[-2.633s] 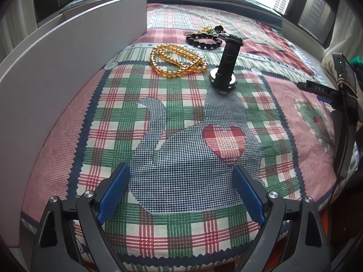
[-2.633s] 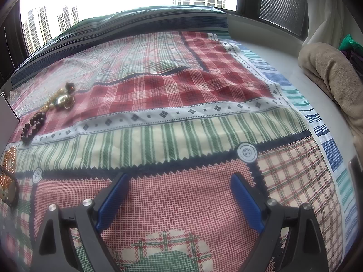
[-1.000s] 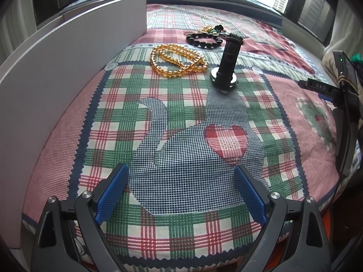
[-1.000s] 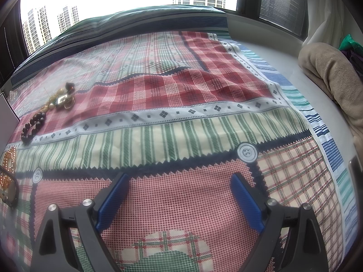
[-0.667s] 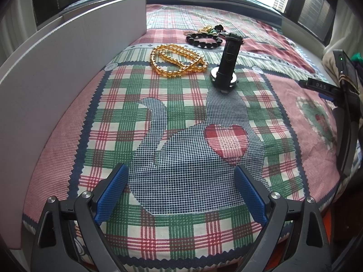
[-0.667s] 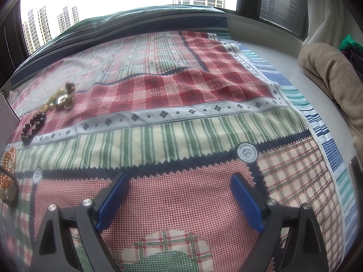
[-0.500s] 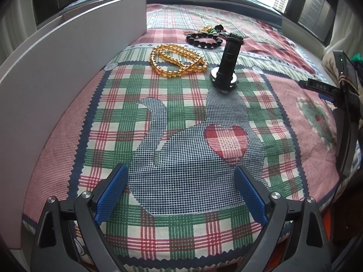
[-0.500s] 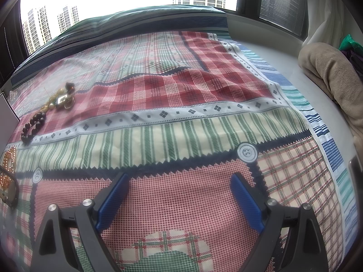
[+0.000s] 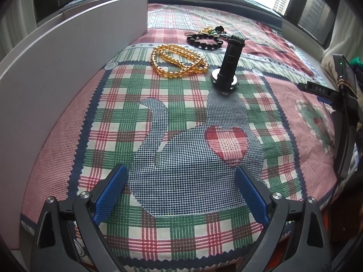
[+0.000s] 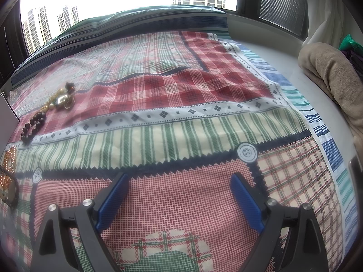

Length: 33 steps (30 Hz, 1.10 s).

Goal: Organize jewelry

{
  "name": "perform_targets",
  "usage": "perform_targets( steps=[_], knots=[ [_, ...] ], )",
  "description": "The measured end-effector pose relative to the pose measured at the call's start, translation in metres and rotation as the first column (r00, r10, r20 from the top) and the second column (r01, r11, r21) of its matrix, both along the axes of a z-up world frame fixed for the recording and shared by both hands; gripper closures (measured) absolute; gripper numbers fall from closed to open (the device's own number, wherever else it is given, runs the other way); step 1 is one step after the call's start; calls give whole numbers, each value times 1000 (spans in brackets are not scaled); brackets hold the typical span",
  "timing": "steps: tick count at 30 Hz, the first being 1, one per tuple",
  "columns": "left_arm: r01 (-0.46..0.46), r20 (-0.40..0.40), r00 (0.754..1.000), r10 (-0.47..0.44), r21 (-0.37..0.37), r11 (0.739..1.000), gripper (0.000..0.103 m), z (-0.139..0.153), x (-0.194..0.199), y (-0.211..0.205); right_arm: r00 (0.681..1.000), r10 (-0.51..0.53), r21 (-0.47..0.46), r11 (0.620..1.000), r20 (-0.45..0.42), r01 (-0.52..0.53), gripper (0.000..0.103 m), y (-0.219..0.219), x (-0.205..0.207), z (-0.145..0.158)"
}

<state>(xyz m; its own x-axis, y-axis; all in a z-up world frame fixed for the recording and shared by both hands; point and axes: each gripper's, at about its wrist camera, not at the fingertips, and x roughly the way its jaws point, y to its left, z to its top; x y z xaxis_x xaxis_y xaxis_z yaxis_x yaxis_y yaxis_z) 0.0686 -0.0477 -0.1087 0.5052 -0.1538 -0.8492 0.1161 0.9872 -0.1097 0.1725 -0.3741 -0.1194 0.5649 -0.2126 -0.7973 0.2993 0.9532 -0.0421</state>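
I count one coiled string of amber-yellow beads (image 9: pixel 179 61) and one dark round-bead bracelet (image 9: pixel 205 41). One black-strapped wristwatch (image 9: pixel 228 71), one small gold trinket cluster (image 10: pixel 60 100).

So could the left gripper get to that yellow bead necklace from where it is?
Probably yes: the left gripper is open, and only bare quilt lies between it and the yellow bead necklace.
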Motion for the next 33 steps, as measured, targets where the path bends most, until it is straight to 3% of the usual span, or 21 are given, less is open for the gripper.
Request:
perform_targets(
  steps=[4, 14, 22, 27, 33],
  knots=[
    [8, -12, 1000, -8, 15, 1000, 6, 0, 3, -2, 1000, 0, 0, 1000, 0, 0, 10, 0, 0, 0],
    [-17, -22, 1000, 16, -44, 999, 6, 3, 5, 15, 1000, 0, 0, 1000, 0, 0, 10, 0, 0, 0],
    [-47, -34, 998, 46, -42, 998, 7, 9, 11, 33, 1000, 0, 0, 1000, 0, 0, 10, 0, 0, 0],
    [-68, 15, 998, 69, -41, 997, 6, 27, 4, 44, 1000, -4, -3, 1000, -2, 4, 9, 0, 1, -1],
    [-99, -21, 995, 98, -60, 993, 6, 14, 0, 55, 999, -44, 1, 999, -10, 44, 3, 0, 6, -2]
  ],
)
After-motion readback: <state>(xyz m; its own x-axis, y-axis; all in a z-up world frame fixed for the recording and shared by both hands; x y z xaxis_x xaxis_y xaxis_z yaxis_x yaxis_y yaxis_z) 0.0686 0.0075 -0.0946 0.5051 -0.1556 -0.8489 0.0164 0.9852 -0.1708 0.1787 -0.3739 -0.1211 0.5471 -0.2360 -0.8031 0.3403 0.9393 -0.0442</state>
